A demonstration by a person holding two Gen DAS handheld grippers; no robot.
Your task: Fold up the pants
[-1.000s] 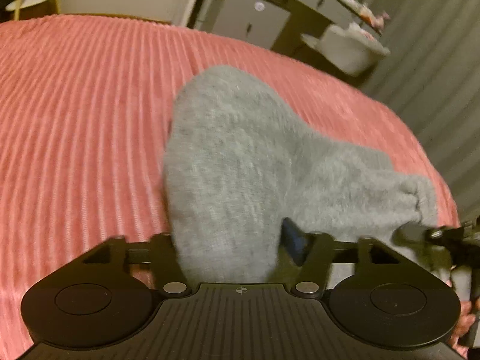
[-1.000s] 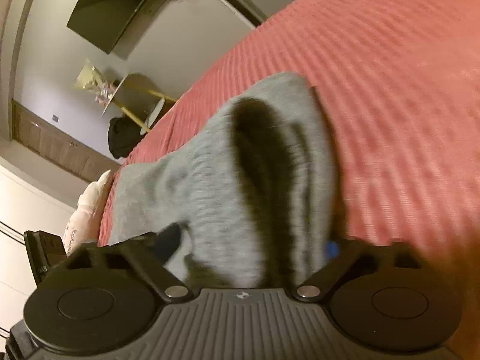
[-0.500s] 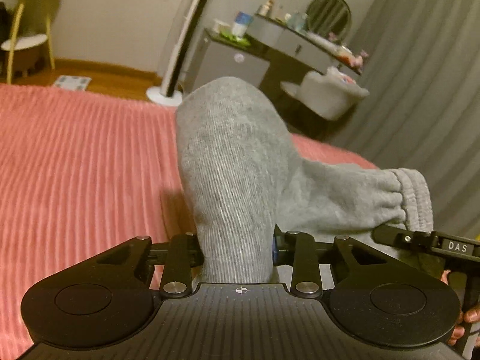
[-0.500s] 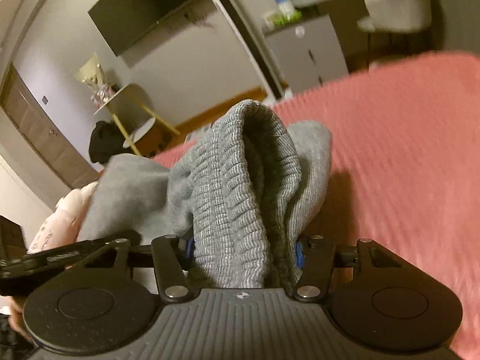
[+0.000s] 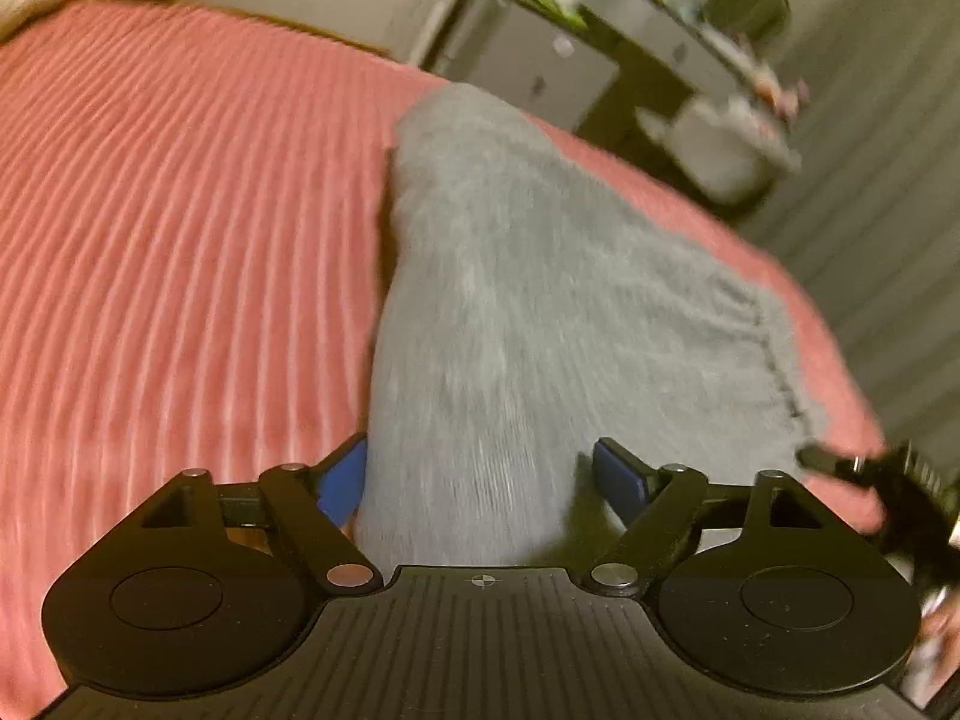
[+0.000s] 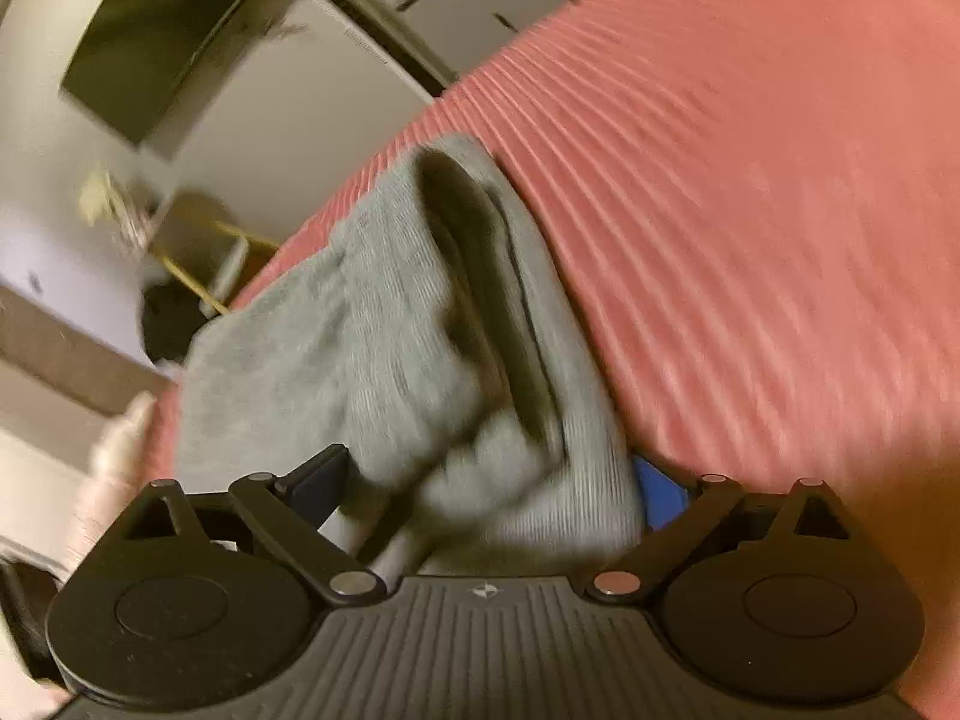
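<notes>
Here the grey ribbed pants [image 5: 540, 312] are lying bunched on the pink ribbed bedspread [image 5: 180, 240], blurred; the left gripper [image 5: 480, 480] is spreading, its jaws having just opened, cloth loose between. The right gripper [image 6: 486, 498] is likewise gaping around the gathered waistband.
</notes>
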